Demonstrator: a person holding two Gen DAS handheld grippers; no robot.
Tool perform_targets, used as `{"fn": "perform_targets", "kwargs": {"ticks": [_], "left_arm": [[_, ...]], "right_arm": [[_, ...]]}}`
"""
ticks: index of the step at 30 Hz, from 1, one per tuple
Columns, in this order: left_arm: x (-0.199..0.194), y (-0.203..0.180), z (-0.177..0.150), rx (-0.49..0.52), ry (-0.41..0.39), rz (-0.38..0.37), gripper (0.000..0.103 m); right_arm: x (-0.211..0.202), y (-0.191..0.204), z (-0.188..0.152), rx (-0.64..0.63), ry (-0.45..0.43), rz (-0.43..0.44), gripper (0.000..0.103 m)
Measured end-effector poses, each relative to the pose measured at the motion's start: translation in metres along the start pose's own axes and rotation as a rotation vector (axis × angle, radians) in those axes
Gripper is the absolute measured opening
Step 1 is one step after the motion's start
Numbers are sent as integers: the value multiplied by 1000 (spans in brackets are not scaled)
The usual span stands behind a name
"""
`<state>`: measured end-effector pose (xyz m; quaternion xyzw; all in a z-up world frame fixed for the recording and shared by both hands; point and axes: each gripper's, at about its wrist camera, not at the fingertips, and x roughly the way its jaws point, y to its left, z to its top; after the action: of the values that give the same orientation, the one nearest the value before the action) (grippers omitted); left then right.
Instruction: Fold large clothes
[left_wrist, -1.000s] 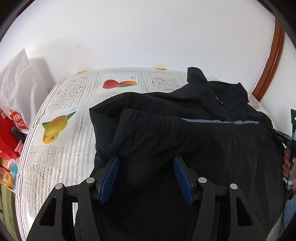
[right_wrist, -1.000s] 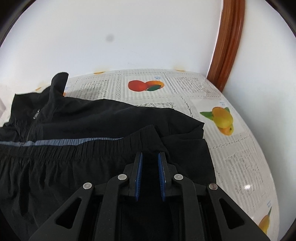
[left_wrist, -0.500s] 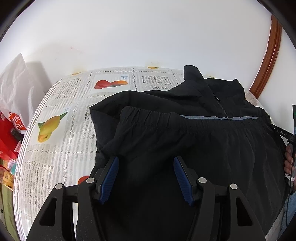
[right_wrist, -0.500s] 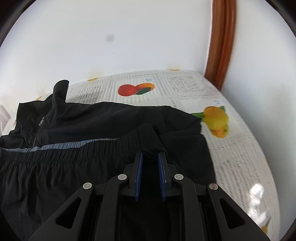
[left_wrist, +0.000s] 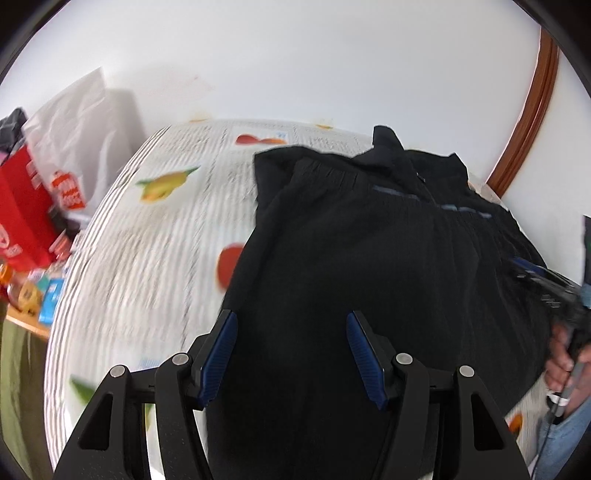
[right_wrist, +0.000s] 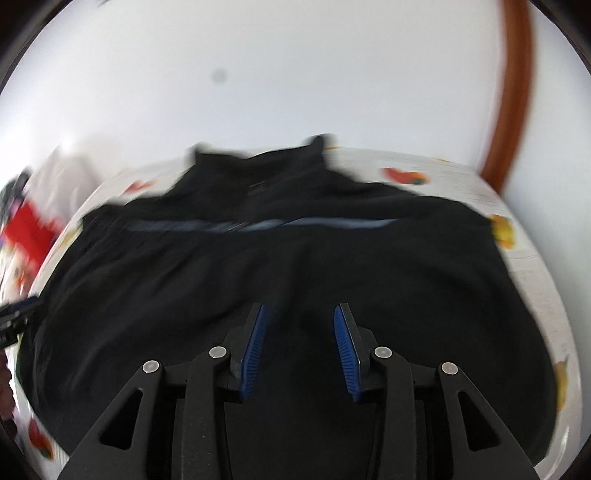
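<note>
A large black jacket (left_wrist: 369, 251) with a grey-blue stripe and a zip collar lies on the table, its lower part folded up over the chest. It fills the middle of the right wrist view (right_wrist: 280, 266) too. My left gripper (left_wrist: 291, 328) is open and empty above the jacket's near left part. My right gripper (right_wrist: 298, 325) is open and empty above the jacket's near middle. Both views are motion-blurred. The right gripper also shows at the right edge of the left wrist view (left_wrist: 543, 284).
The table (left_wrist: 155, 251) has a newspaper-and-fruit print cover. A white plastic bag (left_wrist: 74, 122) and a red box (left_wrist: 22, 210) stand at the left beyond the table. A white wall is behind, with a brown wooden frame (right_wrist: 513, 92) at the right.
My right gripper has opened and let go of the jacket's edge, then pulled back towards the middle. My left gripper has pulled back and swung, staying open.
</note>
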<state>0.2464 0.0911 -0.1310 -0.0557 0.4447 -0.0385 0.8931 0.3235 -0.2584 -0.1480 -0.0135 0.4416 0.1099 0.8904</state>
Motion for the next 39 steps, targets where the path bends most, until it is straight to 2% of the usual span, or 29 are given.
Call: {"fn": "perform_targets", "kwargs": {"ticks": [2, 5, 8, 15, 19, 22, 24, 29, 35, 39], "left_arm": [[-14, 6, -16, -1, -3, 5, 59], [-30, 14, -34, -7, -12, 17, 59], [-43, 23, -51, -18, -17, 13, 59], [-59, 52, -80, -80, -21, 11, 59], [-65, 60, -96, -71, -7, 61, 59], [-68, 68, -107, -84, 6, 66, 59], [-69, 73, -114, -89, 15, 68, 59], [-74, 80, -120, -89, 15, 67, 59], [-70, 85, -116, -96, 5, 51, 59], [-65, 90, -116, -112, 4, 37, 60]], "right_arm": [[11, 18, -7, -30, 36, -3, 38], [23, 28, -16, -45, 71, -63, 38], [9, 28, -27, -35, 81, -49, 38], [-51, 36, -85, -84, 60, -83, 39], [-81, 41, -108, -101, 52, -95, 39], [-92, 53, -112, -109, 44, -85, 42], [-95, 70, -111, -130, 26, -65, 49], [-79, 127, -100, -212, -12, -8, 53], [-53, 178, -95, -272, 0, 32, 53], [-54, 188, -101, -318, -16, 12, 53]]}}
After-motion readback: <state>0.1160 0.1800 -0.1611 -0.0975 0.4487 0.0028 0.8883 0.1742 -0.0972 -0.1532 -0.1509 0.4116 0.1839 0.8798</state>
